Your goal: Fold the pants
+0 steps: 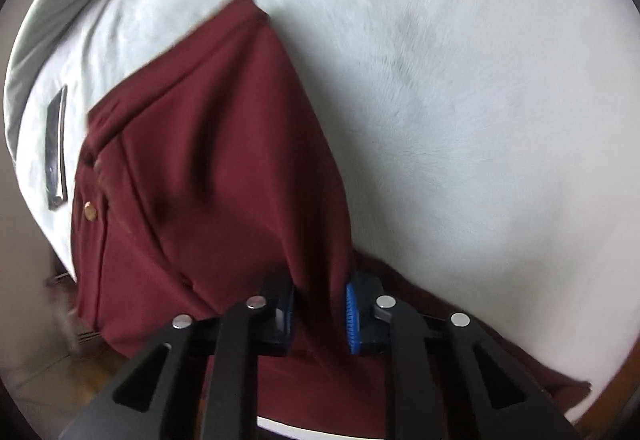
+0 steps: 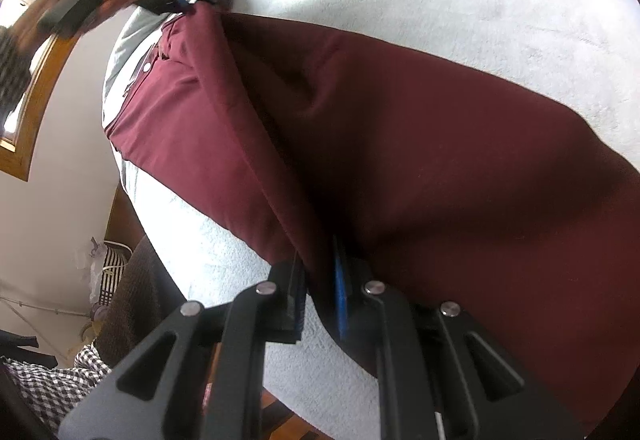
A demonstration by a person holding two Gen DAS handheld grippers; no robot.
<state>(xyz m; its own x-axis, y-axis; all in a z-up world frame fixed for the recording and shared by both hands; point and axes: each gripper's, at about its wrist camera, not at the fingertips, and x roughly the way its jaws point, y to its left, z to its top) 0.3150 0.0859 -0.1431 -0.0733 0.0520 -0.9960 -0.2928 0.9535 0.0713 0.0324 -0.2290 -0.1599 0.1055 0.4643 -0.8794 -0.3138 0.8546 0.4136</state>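
Dark red pants (image 1: 208, 167) lie partly lifted over a white fuzzy bed cover (image 1: 460, 79). My left gripper (image 1: 320, 314) is shut on a bunched fold of the pants, near the waistband with its brass button (image 1: 90, 209). My right gripper (image 2: 320, 300) is shut on the pants (image 2: 400, 159) at the leg end, fabric pinched between the blue pads. In the right wrist view the left gripper (image 2: 188, 1) shows at the far top, held by a hand, gripping the waist end. The cloth hangs taut between the two grippers.
A dark flat phone-like object (image 1: 56, 147) lies on the bed cover left of the pants. Beside the bed are a wooden-framed window (image 2: 36, 87), a striped basket (image 2: 110, 272) and checked cloth (image 2: 52, 384). The bed edge runs along the lower left.
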